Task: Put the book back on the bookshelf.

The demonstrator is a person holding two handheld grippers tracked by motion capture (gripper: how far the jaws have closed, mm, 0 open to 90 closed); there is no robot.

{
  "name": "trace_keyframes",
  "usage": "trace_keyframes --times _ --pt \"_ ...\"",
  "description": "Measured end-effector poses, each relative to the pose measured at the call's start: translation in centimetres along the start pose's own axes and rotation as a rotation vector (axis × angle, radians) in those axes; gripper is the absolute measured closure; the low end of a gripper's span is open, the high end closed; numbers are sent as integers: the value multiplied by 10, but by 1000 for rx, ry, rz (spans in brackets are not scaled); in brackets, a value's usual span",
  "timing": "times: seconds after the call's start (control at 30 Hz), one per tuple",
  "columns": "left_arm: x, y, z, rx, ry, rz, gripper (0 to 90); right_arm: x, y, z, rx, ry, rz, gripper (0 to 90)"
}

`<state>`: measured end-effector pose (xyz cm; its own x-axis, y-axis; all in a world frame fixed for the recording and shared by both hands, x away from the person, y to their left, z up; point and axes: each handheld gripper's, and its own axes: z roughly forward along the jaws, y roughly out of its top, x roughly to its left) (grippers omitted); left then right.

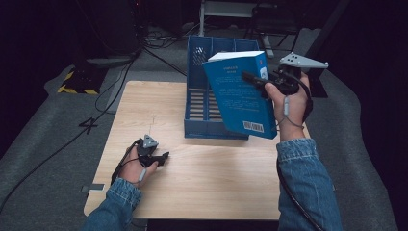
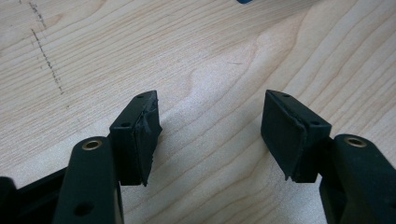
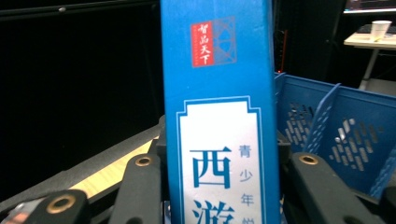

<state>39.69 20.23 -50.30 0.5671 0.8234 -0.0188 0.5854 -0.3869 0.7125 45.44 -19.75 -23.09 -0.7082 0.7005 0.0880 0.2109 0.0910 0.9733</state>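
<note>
The right gripper (image 1: 253, 78) is clamped on a blue paperback book (image 1: 239, 94), held tilted in the air above the front of the blue file rack (image 1: 197, 54), barcode corner lowest. Its spine (image 3: 219, 116) stands between the jaws. The left gripper (image 1: 161, 158) rests on the wooden table (image 1: 216, 178), jaws apart around nothing. The rack's compartments look empty, though the book hides part.
</note>
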Motion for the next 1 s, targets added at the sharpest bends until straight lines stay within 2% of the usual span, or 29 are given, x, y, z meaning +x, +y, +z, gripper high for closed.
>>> trace_keyframes --times 0.13,0.43,0.6,0.67,1.0 --pt "0 0 0 -2 0 -3 379 -9 9 6 6 -36 -9 616" --pt "0 0 0 -2 0 -2 377 -34 28 17 -6 -92 11 616" --pt "1 -1 -1 -1 8 -14 377 -44 31 17 -36 -157 73 615" --pt "1 -1 -1 -1 9 -13 376 -47 30 17 -37 -173 75 615" --pt "2 -1 -1 -4 10 -17 375 -63 24 13 -35 -196 96 615"
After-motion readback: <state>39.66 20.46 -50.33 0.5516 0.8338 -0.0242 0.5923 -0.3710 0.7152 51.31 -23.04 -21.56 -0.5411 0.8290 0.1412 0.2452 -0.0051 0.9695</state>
